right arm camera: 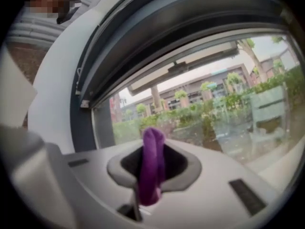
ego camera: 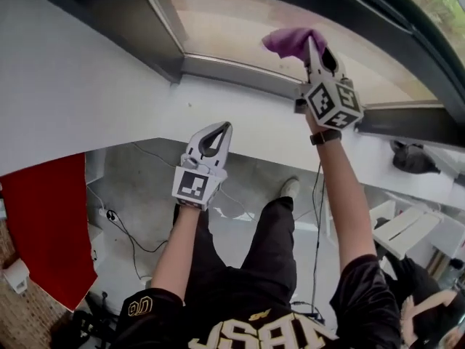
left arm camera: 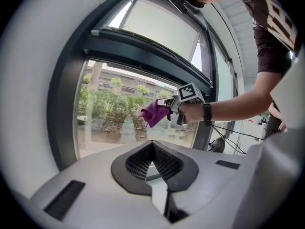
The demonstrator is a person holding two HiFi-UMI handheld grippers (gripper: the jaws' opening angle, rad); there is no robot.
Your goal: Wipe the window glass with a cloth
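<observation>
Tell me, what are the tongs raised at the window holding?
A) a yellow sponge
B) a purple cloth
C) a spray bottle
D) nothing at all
B: the right tongs are shut on a purple cloth, which bunches out past their tips toward the window glass.

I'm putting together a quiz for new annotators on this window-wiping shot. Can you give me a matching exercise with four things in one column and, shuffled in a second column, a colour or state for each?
Things:
1. left gripper
2. right gripper
3. cloth
4. window frame

Colours or states:
A. purple
B. shut on the cloth
C. dark grey
D. shut, holding nothing

Pairs: 1-D, 2-B, 3-A, 4-C
</observation>
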